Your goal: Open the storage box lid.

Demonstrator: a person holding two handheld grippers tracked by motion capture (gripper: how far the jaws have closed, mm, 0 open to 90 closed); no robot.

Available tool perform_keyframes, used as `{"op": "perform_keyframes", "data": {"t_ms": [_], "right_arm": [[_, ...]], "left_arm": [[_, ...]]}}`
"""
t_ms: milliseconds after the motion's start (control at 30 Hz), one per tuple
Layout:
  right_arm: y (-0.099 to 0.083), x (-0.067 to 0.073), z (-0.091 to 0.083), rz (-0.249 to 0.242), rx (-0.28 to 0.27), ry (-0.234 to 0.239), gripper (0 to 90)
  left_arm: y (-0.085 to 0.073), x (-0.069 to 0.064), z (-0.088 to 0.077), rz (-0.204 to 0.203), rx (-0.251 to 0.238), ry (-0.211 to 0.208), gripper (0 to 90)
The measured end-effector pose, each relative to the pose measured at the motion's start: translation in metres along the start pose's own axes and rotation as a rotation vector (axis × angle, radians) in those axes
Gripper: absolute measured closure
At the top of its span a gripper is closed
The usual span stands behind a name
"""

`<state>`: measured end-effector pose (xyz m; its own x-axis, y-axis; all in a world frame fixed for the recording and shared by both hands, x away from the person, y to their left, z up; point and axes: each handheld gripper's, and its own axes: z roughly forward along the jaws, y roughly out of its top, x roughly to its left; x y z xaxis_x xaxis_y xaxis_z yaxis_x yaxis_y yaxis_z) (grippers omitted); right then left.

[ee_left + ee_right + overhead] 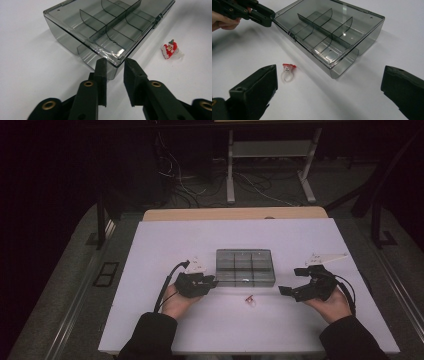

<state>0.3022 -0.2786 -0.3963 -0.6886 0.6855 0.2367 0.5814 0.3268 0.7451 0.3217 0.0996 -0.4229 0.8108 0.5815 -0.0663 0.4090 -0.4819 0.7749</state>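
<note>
Smoke-tinted compartment box (245, 267), centre of the high view, lid shut: rigid, light, slick plastic, best taken at a corner rim. Left gripper (115, 65) stands narrowed at its near corner, not visibly pinching. Right gripper (329, 82) is spread, beside a small red ring (287, 71).

The smoky compartment box (245, 267) is sitting mid-worktop (165, 245), blocking the straight line between the two hands. A small red ring (249, 299) is lying just in front of it, near the front passage. Wide bare worktop is lying open behind and beside the box.
</note>
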Motion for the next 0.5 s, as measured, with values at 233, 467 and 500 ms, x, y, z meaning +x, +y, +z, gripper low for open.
{"op": "perform_keyframes", "data": {"t_ms": [233, 467, 500], "right_arm": [[0.002, -0.007, 0.003, 0.002, -0.031, 0.005, 0.7], [0.003, -0.013, 0.003, 0.024, -0.046, 0.001, 0.7], [0.003, -0.013, 0.003, 0.024, -0.05, 0.0, 0.7]], "left_arm": [[0.0, -0.001, -0.002, -0.001, -0.004, 0.006, 77.6], [0.0, 0.0, -0.002, -0.029, -0.01, -0.003, 78.9], [0.0, 0.0, -0.002, -0.027, -0.004, -0.003, 78.4]]}}
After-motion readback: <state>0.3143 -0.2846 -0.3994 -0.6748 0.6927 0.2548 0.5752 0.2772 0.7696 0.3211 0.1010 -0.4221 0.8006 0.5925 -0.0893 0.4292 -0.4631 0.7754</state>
